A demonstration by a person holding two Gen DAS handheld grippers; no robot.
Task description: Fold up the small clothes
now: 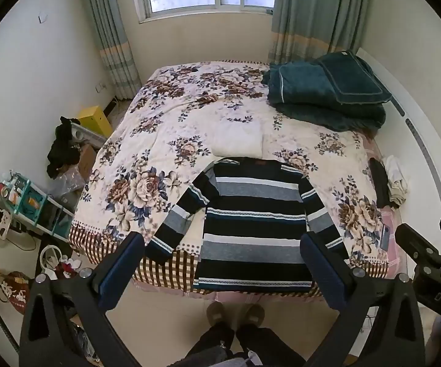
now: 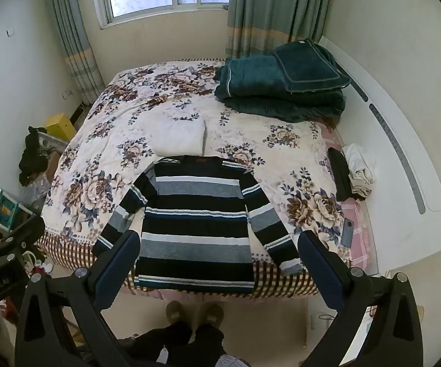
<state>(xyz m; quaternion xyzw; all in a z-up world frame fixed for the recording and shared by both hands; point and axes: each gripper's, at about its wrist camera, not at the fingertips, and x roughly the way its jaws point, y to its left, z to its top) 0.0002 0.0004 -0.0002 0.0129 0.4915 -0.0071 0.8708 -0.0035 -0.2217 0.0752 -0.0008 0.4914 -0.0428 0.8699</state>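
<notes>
- Fingers (image 1: pixel 122 272) of the left gripper (image 1: pixel 220 272) stand wide and hold nothing; the right gripper (image 2: pixel 217 269) is likewise wide and empty, both hovering above the near edge of the bed (image 2: pixel 76 165).
- Between them lies the striped sweater (image 2: pixel 196 223), spread flat on the floral cover, hem at the near edge, collar toward the far window.
- Its long axis runs near to far; sleeves angle outward toward the near corners.
- Knit looks soft, light and limp, likely to sag and stretch; cuffs or shoulder seams seem the best holds.
</notes>
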